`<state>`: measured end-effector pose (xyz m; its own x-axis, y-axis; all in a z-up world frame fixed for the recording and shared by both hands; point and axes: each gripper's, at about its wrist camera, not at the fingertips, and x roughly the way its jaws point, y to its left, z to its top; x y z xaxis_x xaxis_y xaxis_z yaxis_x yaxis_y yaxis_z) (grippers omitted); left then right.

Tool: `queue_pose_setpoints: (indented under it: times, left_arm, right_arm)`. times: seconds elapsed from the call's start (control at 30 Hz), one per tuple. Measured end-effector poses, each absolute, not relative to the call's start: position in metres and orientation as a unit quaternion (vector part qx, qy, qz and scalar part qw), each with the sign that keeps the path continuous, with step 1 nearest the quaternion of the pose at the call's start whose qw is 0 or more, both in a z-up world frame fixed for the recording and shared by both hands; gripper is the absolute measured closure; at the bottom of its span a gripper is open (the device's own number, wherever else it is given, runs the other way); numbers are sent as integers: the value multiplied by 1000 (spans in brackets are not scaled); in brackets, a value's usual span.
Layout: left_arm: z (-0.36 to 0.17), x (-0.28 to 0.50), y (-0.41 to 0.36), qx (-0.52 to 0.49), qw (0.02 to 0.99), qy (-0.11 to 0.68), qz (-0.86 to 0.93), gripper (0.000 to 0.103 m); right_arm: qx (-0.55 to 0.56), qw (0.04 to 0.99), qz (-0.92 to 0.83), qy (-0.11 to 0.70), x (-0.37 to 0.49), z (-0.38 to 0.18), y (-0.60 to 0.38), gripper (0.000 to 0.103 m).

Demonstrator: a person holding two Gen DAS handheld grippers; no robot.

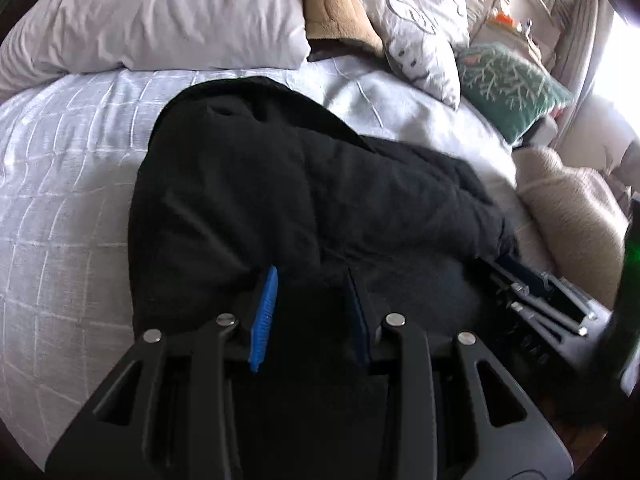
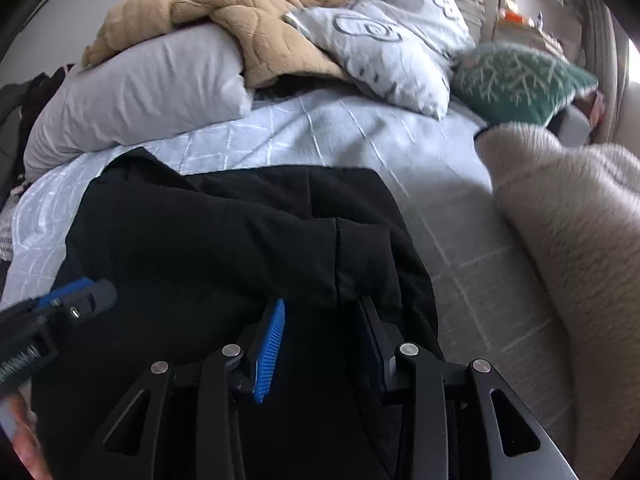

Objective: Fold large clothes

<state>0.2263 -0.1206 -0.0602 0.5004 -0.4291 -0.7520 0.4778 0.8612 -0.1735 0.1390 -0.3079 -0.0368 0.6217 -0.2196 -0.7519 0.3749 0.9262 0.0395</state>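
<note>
garment: black garment (image 1: 304, 208), bunched and partly folded over itself, lying on the bed (image 1: 60, 184) toward its near edge, pale grid-pattern cover under it
left gripper: left gripper (image 1: 312, 280) jaws apart, black cloth lying between the fingers; can't tell if it's actually pinched
right gripper: right gripper (image 2: 322, 312) jaws spread, fingertips at a folded hem of the garment, fabric under and between them, not clamped
spacing: the two grippers sit side by side over the near part of the garment; right one is nearer the bed's right edge
far edge of bed: grey pillow (image 2: 140, 92), tan blanket (image 2: 240, 20) heaped on it, patterned pillow (image 2: 400, 44) beside it
far right corner: green cushion (image 2: 520, 80)
right edge: cream fleece throw (image 2: 572, 240), apart from the garment
</note>
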Motion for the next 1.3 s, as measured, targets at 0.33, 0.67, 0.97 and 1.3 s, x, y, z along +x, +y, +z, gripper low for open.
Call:
queue_pose_setpoints:
  times: [0.33, 0.67, 0.97, 1.3]
  left_arm:
    - [-47, 213, -105, 18, 864, 416, -283, 49]
    - [-22, 184, -38, -64, 819, 506, -263, 19]
    - [-70, 183, -3, -143, 747, 575, -302, 18]
    - [-108, 199, 3, -223, 698, 583, -351, 5]
  right_arm:
    - [79, 897, -172, 401, 128, -36, -299, 60]
    - [125, 891, -96, 426, 69, 7, -298, 19]
    - [265, 845, -78, 457, 25, -12, -361, 18]
    - [413, 767, 12, 491, 45, -82, -371, 15]
